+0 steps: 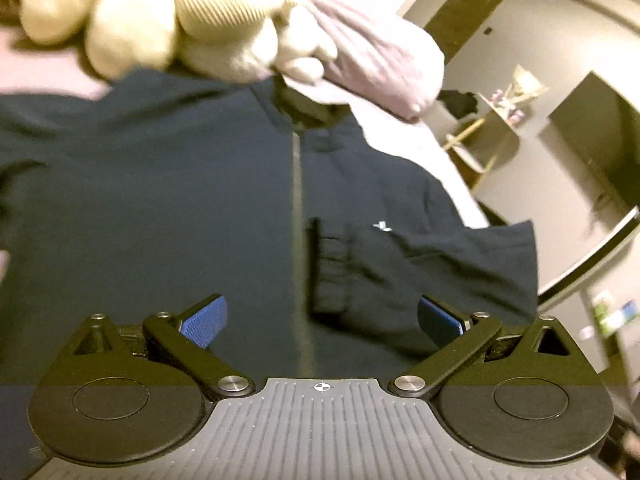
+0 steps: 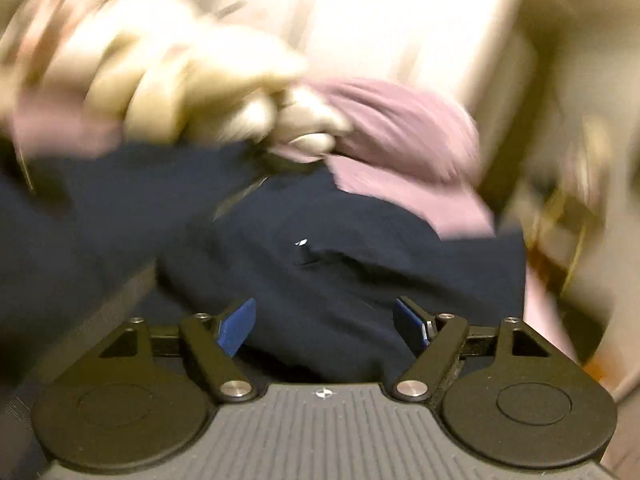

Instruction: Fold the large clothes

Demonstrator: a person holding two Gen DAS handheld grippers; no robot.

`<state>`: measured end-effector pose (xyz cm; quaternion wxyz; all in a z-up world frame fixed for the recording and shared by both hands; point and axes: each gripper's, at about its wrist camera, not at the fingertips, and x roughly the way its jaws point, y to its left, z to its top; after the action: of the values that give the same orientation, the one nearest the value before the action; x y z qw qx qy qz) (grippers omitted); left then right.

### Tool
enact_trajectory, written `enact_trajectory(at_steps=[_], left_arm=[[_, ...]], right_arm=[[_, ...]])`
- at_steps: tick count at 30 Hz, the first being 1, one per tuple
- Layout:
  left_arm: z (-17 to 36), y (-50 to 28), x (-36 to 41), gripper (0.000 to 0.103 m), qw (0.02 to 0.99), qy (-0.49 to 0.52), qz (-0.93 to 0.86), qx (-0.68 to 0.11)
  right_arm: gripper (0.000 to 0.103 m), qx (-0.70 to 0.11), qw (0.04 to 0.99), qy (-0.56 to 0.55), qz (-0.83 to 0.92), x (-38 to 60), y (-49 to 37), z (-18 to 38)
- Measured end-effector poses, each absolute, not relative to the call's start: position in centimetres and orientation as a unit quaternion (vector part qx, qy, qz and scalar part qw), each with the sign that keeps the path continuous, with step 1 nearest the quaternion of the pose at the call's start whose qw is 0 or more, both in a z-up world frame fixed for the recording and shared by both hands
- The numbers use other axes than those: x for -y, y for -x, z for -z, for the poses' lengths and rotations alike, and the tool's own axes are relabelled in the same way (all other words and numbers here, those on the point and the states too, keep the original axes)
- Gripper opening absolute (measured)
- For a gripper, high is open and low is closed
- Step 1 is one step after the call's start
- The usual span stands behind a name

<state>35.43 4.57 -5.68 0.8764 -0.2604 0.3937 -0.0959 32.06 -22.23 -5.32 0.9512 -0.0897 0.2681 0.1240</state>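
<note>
While I look along my left hand-held gripper (image 1: 322,318), its two blue pads stand wide apart and nothing is between them, so it is released. The dark navy jacket (image 1: 200,208) lies spread just ahead, filling the middle of the frame. Its zipper line (image 1: 297,216) runs from the bottom centre straight up to the collar (image 1: 304,108), so the long axis points away from me. A sleeve cuff (image 1: 340,268) is folded over the chest, right of the zipper and very near my right pad. In the upper left sits a cream plush toy (image 1: 160,20), and beside it, upper centre, a bunched pink cloth (image 1: 380,68).

From my right hand-held gripper (image 2: 324,326) the view is blurred. Its pads are also parted and hold nothing. Here the jacket (image 2: 320,280) fills the centre and lower left, and the zipper (image 2: 236,200) slants to the upper right. Both grippers seem about equally near the cloth; I judge the left one better lined up with the cuff.
</note>
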Motion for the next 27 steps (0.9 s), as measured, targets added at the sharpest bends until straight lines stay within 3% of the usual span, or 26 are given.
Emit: enact_trajectory(at_steps=[2,3,6,10,12,16,17,19,27], left_arm=[[7.4,-37.8,-4.3,0.098,0.855,0.293,0.101,-0.415],[8.0,-38.7,-4.2,0.087,0.846,0.305,0.101,-0.425],[9.7,-41.0,-3.8,0.071,0.830,0.318,0.101,-0.446],[10.6,-42.5,-3.2,0.060,0.833,0.307,0.094,-0.450],[10.7,-43.1,-3.0,0.036,0.825,0.318,0.100,-0.456],[11.7,-44.1,-2.1,0.033,0.814,0.318,0.106,-0.475],[11.8,-44.3,-2.0,0.030,0.813,0.320,0.105,-0.475],[11.7,-44.4,-1.8,0.014,0.821,0.308,0.096,-0.471],[6.1,-42.1,-5.5,0.008,0.883,0.224,0.043,-0.410]], right_arm=[[0.068,-0.303,0.937,-0.104,-0.141,26.9,-31.7,5.2],[0.060,-0.313,0.918,-0.189,-0.154,29.0,-31.3,5.8],[0.051,-0.328,0.876,-0.317,-0.155,32.3,-30.1,8.5],[0.051,-0.335,0.857,-0.363,-0.147,33.7,-29.7,11.2],[0.051,-0.332,0.852,-0.378,-0.145,34.0,-29.6,12.1],[0.051,-0.326,0.851,-0.387,-0.139,33.7,-29.5,12.9],[0.051,-0.327,0.851,-0.388,-0.136,33.8,-29.5,13.0],[0.051,-0.332,0.848,-0.389,-0.136,34.1,-28.9,12.8],[0.050,-0.335,0.863,-0.360,-0.115,33.5,-29.5,12.0]])
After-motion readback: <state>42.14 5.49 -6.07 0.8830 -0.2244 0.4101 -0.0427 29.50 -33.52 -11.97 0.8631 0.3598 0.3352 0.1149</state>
